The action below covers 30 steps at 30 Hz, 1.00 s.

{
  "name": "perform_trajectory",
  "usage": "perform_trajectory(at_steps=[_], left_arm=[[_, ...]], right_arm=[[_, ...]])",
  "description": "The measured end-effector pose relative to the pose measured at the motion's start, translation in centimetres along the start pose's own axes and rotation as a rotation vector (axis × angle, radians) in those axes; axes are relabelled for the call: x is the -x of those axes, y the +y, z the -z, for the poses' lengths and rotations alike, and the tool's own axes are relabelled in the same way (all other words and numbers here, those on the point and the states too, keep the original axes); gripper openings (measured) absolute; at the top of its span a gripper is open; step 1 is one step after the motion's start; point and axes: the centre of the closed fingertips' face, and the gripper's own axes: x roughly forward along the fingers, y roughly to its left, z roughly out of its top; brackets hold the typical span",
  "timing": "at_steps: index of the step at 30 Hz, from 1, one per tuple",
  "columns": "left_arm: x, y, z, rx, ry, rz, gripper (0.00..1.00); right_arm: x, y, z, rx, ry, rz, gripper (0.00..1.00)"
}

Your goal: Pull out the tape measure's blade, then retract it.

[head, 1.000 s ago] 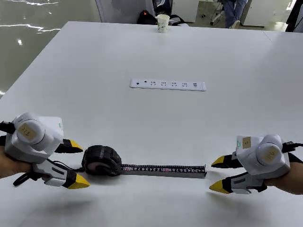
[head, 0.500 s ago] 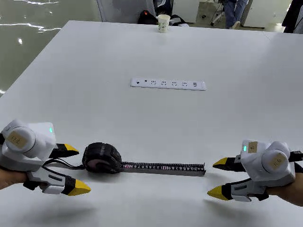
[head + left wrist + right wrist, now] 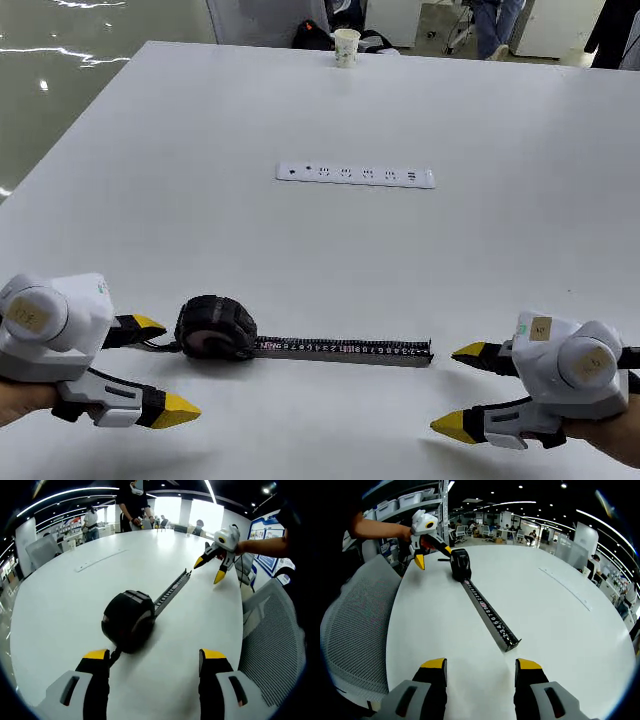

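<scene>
Black tape measure (image 3: 215,327) on white table (image 3: 350,250), blade (image 3: 345,349) out, lying flat. Both jaw pairs wide, empty: left gripper (image 3: 170,366) just beside case, right gripper (image 3: 455,388) near blade tip.

Left claw (image 3: 155,656) gapes just short of the tape measure (image 3: 129,621), blade (image 3: 172,587) extended.

1. I see a wide white table (image 3: 200,150) with a white power strip (image 3: 355,177) lying flat near its middle.
2. Beyond the power strip, at the table's far edge, stands a paper cup (image 3: 345,47). A dark bag (image 3: 310,38) sits just behind it.
3. Left of the power strip, past the table's edge, a glossy grey-green floor (image 3: 60,90) mirrors bright lights.
4. On the near side of the power strip, a grey mesh chair (image 3: 355,630) stands by the table.
5. Above the power strip, long light strips (image 3: 65,494) cross a dark ceiling. People (image 3: 132,500) stand beyond it.
</scene>
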Motion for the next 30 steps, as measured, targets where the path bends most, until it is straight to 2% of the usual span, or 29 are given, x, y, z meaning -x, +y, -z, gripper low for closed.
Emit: perform_trajectory(at_steps=[11,23,30], left_arm=[[0.3,-1.4,0.4,0.067,-0.058,-0.047,0.77],[1.0,-1.9,-0.2,0.125,-0.139,-0.124,0.83],[1.3,-2.5,-0.8,0.144,-0.170,-0.151,0.86]], right_arm=[[0.3,1.0,-0.6,-0.052,-0.060,0.038,0.60],[0.7,2.1,-1.9,-0.109,-0.133,0.074,0.70],[1.0,2.6,-2.6,-0.148,-0.173,0.096,0.75]])
